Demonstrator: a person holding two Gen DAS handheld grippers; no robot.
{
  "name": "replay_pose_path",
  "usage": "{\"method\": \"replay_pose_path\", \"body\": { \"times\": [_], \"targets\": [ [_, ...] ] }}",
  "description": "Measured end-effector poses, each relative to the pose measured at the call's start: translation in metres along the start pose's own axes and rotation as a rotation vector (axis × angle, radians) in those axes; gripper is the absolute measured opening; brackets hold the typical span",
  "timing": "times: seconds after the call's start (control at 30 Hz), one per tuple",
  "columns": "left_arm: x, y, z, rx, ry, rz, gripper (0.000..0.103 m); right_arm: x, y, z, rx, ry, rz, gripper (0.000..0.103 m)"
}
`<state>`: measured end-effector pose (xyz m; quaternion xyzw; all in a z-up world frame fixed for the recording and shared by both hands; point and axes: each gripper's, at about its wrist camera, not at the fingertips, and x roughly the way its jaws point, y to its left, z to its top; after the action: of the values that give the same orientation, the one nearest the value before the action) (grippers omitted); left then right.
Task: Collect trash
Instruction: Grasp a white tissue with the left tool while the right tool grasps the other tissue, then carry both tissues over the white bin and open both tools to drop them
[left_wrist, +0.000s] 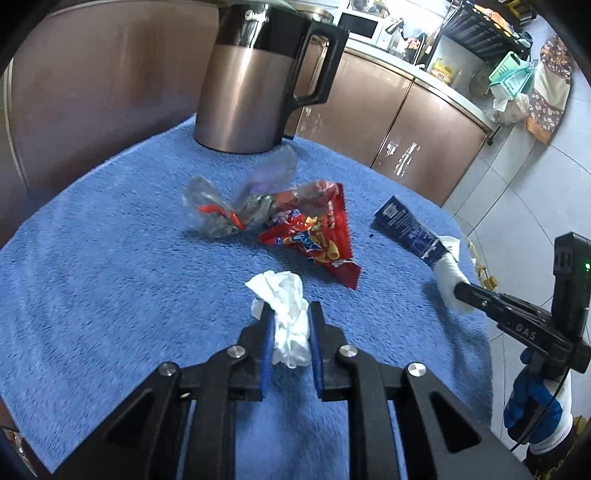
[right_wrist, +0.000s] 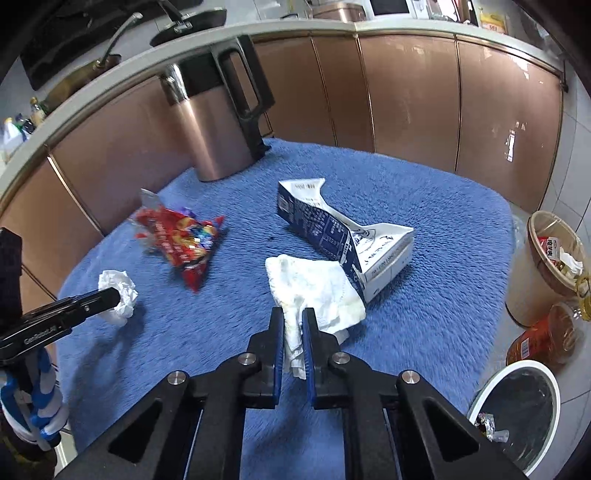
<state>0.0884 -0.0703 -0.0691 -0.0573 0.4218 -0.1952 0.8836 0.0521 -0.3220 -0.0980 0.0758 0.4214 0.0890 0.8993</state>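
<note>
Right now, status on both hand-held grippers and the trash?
Left hand-held gripper shut on crumpled tissue. Right hand-held gripper shut on paper towel. Snack wrapper, carton on table; bin unobstructed.

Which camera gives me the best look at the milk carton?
Right wrist: the flattened milk carton lies whole near centre, print visible, partly behind the tissue in the right gripper. Left wrist shows it small at the table's right edge.

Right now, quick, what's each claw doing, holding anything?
Left claw: closed on a crumpled white tissue.
Right claw: closed on a stained white napkin beside the blue carton.
</note>
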Motion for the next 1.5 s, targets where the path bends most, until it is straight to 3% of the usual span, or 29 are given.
{"method": "replay_pose_path", "body": {
  "times": [0.47, 0.63, 0.77, 0.93, 1.1, 1.33, 1.5],
  "targets": [
    [-0.093, -0.035, -0.005, 0.046, -0.147, 0.006, 0.016, -0.125, 0.029, -0.024, -0.022, -0.194, 0.027, 0.009],
    [-0.115, -0.07, -0.005, 0.091, -0.177, -0.012, 0.016, -0.172, 0.018, -0.038, -0.008, -0.269, -0.001, 0.009],
    [-0.119, -0.12, -0.005, 0.18, -0.172, -0.06, 0.016, -0.201, -0.007, -0.055, 0.037, -0.313, -0.043, 0.009],
    [-0.098, -0.196, -0.008, 0.316, -0.12, -0.137, 0.016, -0.218, -0.052, -0.08, 0.125, -0.334, -0.127, 0.009],
    [-0.052, -0.283, -0.018, 0.462, -0.026, -0.214, 0.016, -0.221, -0.107, -0.106, 0.247, -0.328, -0.22, 0.009],
    [0.035, -0.381, -0.036, 0.594, 0.118, -0.29, 0.017, -0.188, -0.177, -0.129, 0.405, -0.263, -0.3, 0.009],
    [0.092, -0.418, -0.047, 0.628, 0.191, -0.296, 0.019, -0.156, -0.222, -0.143, 0.481, -0.189, -0.322, 0.01]
  ]
}}
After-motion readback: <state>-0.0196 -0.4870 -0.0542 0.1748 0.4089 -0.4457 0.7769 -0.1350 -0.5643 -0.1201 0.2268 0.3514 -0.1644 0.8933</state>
